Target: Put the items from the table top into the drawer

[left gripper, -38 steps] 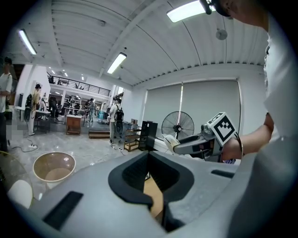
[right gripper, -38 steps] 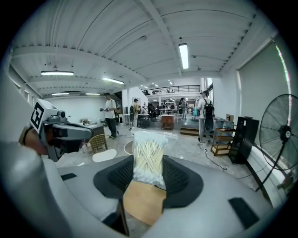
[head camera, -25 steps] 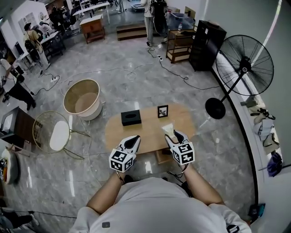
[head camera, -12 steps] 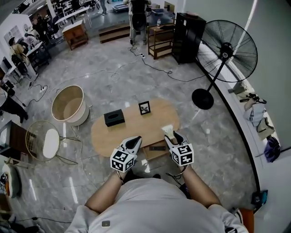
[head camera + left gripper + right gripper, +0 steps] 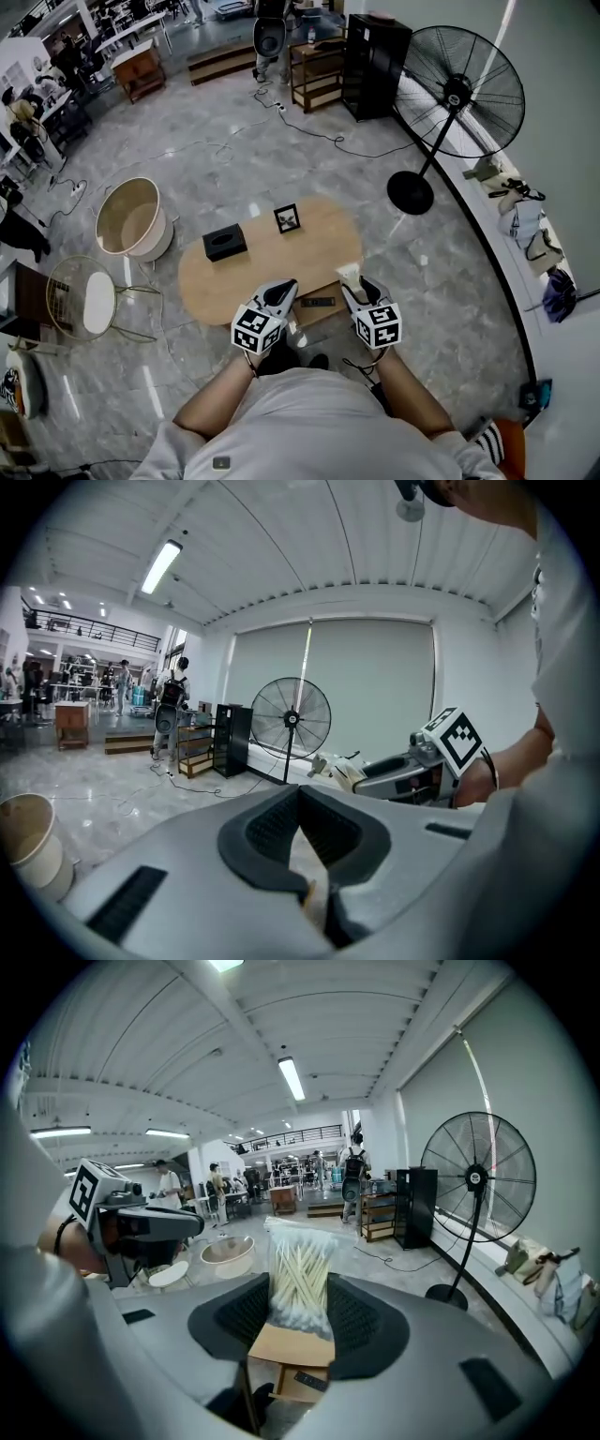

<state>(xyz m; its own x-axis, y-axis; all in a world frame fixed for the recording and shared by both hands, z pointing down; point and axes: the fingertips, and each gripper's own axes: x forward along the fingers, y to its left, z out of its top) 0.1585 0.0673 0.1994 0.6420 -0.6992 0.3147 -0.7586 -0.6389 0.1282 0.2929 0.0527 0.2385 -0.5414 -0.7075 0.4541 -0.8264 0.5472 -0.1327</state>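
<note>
We count two grippers, one swab bag, one black box (image 5: pixel 224 243) and one frame (image 5: pixel 287 217). Our right gripper (image 5: pixel 298 1288) is clenched on the clear bag of cotton swabs (image 5: pixel 300 1269), upright at the table's near edge beside the open drawer (image 5: pixel 314 314). Our left gripper (image 5: pixel 300 794) is closed on nothing. Box and frame stand apart on the oval wooden table (image 5: pixel 244 277). Around it lies glossy grey stone floor (image 5: pixel 281 150), with one round-caged fan (image 5: pixel 457 89) and one pale round tub (image 5: pixel 127 217).
</note>
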